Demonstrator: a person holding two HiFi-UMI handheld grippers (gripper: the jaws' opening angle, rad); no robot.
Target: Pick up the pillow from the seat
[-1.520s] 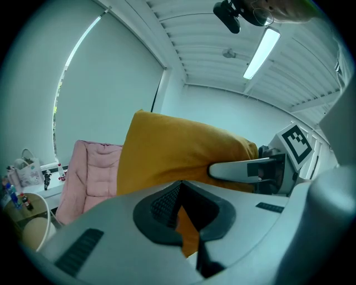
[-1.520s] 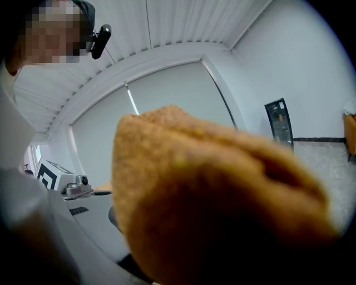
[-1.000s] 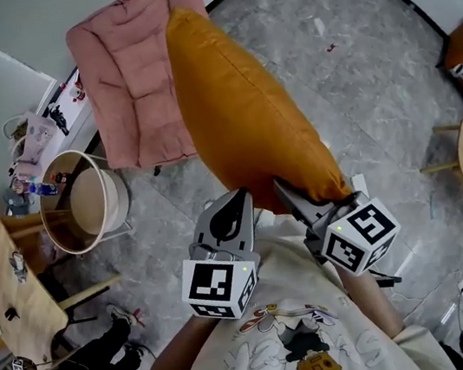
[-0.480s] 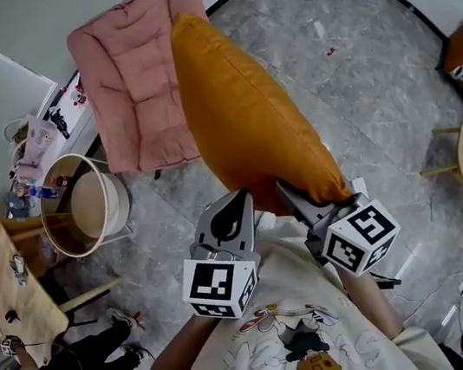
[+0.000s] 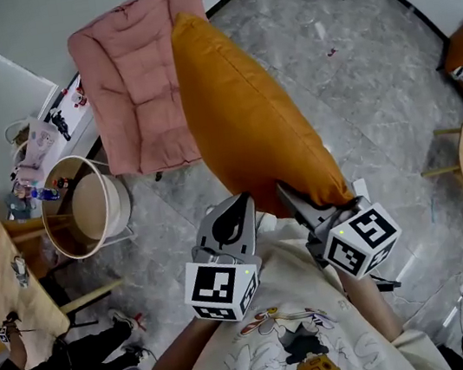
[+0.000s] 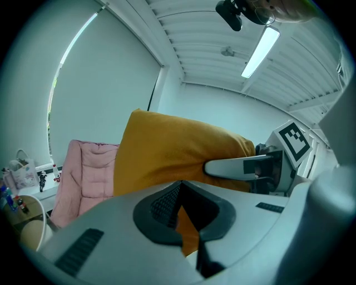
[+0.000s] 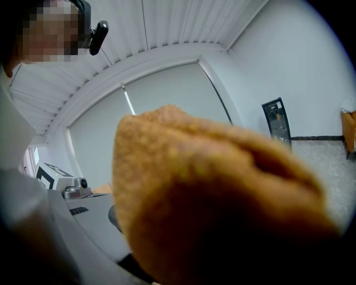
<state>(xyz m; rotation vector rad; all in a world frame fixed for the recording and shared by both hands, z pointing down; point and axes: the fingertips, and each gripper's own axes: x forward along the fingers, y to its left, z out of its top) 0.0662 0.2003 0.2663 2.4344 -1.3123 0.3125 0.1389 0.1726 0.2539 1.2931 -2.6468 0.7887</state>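
Head view: the big mustard-orange fabric pillow (image 5: 248, 124) was up in the air, running from frame centre up toward the top edge, clear of the pink quilted padded seat (image 5: 131, 82) at upper left. Its upper end overlapped the seat's right edge in the picture, but we couldn't tell whether they touched. The right gripper (image 5: 297, 195) was clamped on the pillow's lower corner at lower centre. One jaw lay on the near face, the other was hidden behind the fabric. The left gripper (image 5: 241, 197) sat just beside it to the left, jaws together on nothing, its tips near the pillow's lower edge. Grey marbled floor (image 5: 372, 77) filled the right side, and a round beige tub (image 5: 85, 204) stood at mid left.

Left gripper view: the jaws met at the tips at lower centre, with only pillow colour showing through the hollow behind them. The pillow filled mid frame with the pink seat to its left. The right gripper's jaw lay flat against the pillow at right centre.

Right gripper view: blurred orange fabric covered nearly the whole frame, right up against the lens, so the jaws themselves were buried in it. That fits a grip on the pillow.

Our judgement: the pickup was essentially done and this was the hold phase. The next move calls for keeping the one-corner pinch firm, since the pillow could sag or slip. The free left gripper could support the lower edge.
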